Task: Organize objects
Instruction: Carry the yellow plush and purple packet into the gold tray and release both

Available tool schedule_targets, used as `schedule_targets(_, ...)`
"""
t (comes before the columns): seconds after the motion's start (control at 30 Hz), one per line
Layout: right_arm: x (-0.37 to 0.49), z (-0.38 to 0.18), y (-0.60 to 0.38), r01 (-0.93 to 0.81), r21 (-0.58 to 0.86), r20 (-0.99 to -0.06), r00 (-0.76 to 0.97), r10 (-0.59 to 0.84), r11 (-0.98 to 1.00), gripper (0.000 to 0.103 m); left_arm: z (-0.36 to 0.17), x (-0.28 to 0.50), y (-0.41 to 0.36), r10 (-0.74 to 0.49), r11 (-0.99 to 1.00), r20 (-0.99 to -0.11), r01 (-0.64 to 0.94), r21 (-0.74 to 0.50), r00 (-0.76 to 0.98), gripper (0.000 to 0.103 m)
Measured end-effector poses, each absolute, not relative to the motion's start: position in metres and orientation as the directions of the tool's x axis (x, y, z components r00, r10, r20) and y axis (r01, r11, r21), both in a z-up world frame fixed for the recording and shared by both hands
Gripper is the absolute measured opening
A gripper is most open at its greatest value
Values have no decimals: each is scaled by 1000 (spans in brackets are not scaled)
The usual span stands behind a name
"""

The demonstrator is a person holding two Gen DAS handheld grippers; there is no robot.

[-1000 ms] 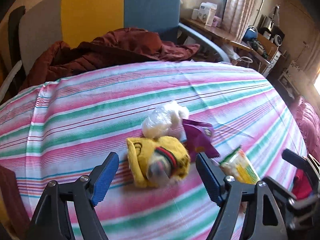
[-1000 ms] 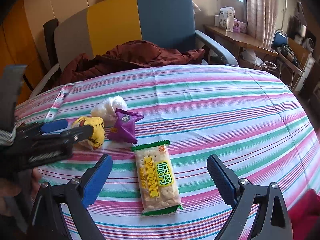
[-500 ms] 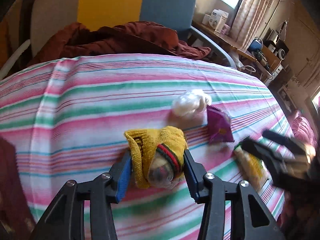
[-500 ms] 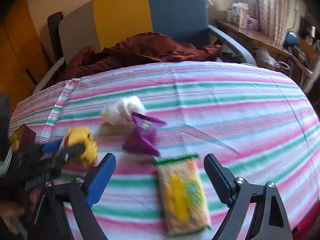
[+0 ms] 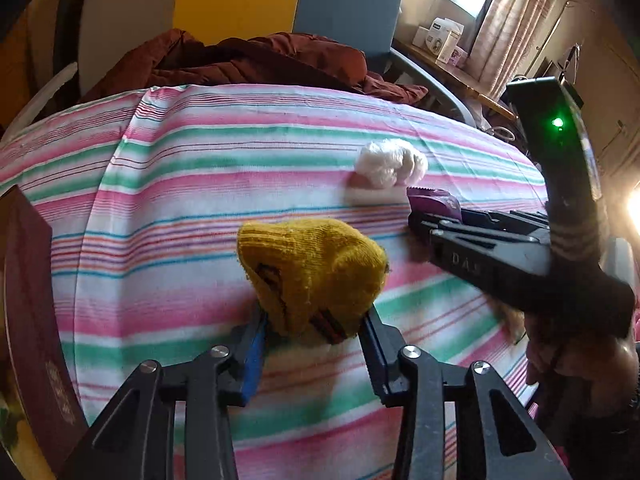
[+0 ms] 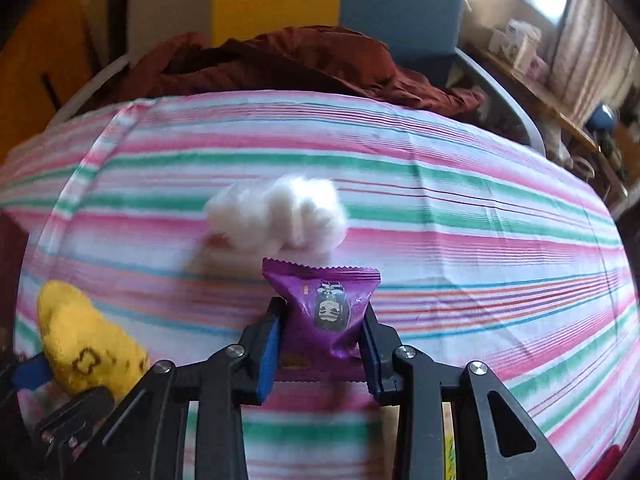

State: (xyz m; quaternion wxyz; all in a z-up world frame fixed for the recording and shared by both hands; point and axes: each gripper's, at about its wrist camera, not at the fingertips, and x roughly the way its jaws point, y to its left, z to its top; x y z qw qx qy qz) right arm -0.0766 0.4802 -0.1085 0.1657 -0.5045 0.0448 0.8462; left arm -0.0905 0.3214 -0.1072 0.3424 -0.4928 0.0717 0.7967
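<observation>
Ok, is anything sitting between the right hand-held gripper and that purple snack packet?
Nothing visible. The right hand-held gripper is already shut on the purple snack packet, with a finger on each side. The white cotton ball lies just beyond the packet, not in between.

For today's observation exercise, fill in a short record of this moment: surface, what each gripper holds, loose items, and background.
surface: striped cloth, pink, green and white
left gripper: shut on yellow knitted sock
right gripper: shut on purple snack packet
loose item: white fluffy ball, lying just beyond the packet
background: dark red garment on a chair with yellow and blue back
</observation>
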Motion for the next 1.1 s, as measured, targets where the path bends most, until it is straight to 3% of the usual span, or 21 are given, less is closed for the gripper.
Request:
schedule_targets(0.37, -37, -68, 422, -255, -189, -789, -535, 302, -948, 35, -77, -66, 282, 489, -759, -799, -623, -191, -350, 37)
schedule_targets(1.1, -5, -9, 337, -127, -174, -708, -673, 213, -977, 35, -11, -32, 190, 525, -795, -704, -571, -204, -478, 37)
